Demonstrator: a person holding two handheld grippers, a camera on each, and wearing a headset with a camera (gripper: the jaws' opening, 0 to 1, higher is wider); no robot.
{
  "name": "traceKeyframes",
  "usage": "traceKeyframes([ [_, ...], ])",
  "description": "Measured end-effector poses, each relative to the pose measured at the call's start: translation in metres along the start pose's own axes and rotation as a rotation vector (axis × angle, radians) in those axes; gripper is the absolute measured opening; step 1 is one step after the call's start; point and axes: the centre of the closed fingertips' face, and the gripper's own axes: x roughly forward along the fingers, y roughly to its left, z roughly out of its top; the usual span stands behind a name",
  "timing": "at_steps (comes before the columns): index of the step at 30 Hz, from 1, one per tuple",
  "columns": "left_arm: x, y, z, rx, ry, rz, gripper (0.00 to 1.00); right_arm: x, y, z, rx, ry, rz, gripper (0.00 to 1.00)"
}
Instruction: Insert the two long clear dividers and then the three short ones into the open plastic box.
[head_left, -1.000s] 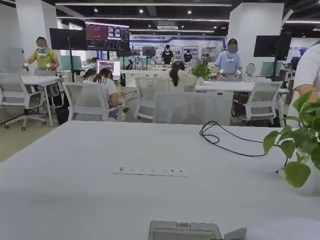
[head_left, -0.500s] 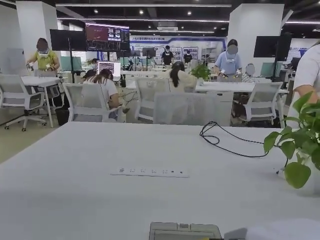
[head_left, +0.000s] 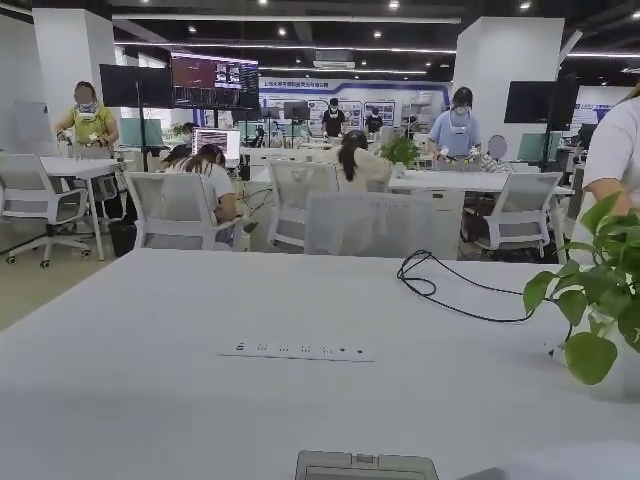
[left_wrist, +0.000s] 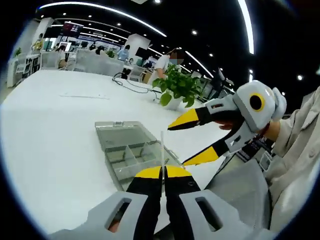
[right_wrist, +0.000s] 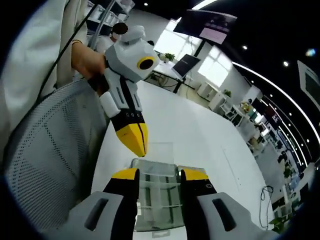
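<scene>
The clear plastic box (left_wrist: 131, 150) lies open on the white table, with dividers standing in it that split it into compartments. My left gripper (left_wrist: 163, 172) is shut on a thin clear divider (left_wrist: 161, 145), seen edge-on and held above the box's near end. In the right gripper view, the left gripper (right_wrist: 137, 142) points down over the box (right_wrist: 155, 200) with the clear divider (right_wrist: 161, 150) beside its tips. My right gripper (right_wrist: 159, 175) is open, with nothing between its fingers, and hovers just above the box. It enters the left gripper view as the right gripper (left_wrist: 178, 145). The box's far edge (head_left: 365, 466) shows at the bottom of the head view.
A potted plant (head_left: 595, 300) stands at the table's right side, with a black cable (head_left: 450, 285) looping beside it. A flush power strip (head_left: 297, 351) sits mid-table. A grey mesh chair back (right_wrist: 45, 155) is close to the grippers. People sit and stand at desks beyond.
The head camera has tilted slightly. Nothing on the table has visibly moved.
</scene>
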Motion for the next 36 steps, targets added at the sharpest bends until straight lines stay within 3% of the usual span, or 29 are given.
traceKeyframes([
  [1,0.0,0.0,-0.003,0.062,0.014,0.001,0.0,-0.001,0.001,0.003,0.026,-0.017,0.016,0.34],
  [3,-0.001,-0.002,-0.006,0.085,0.027,-0.008,0.0,-0.002,0.004,0.006,0.056,-0.036,0.044,0.34],
  [6,-0.002,-0.005,-0.009,0.17,0.036,-0.033,0.0,-0.003,0.007,0.009,0.102,-0.056,0.081,0.34],
  [8,-0.002,-0.008,-0.012,0.249,0.053,-0.054,0.0,-0.004,0.008,0.009,0.112,-0.054,0.103,0.34],
  [9,-0.002,-0.014,-0.014,0.284,0.064,-0.095,0.0,-0.004,0.011,0.007,0.114,-0.047,0.124,0.34],
  [11,-0.003,-0.02,-0.015,0.306,0.07,-0.137,0.0,-0.005,0.015,0.007,0.114,-0.046,0.15,0.34],
  [14,-0.004,-0.026,-0.017,0.397,0.084,-0.172,0.0,-0.008,0.025,0.008,0.132,-0.056,0.214,0.32],
  [21,-0.004,-0.04,-0.024,0.509,0.111,-0.248,0.0,-0.012,0.044,0.007,0.135,-0.06,0.321,0.29],
  [26,-0.004,-0.044,-0.029,0.544,0.125,-0.278,0.0,-0.015,0.055,0.005,0.123,-0.058,0.377,0.24],
  [36,-0.007,-0.052,-0.032,0.558,0.122,-0.33,0.0,-0.017,0.07,0.003,0.096,-0.059,0.444,0.17],
])
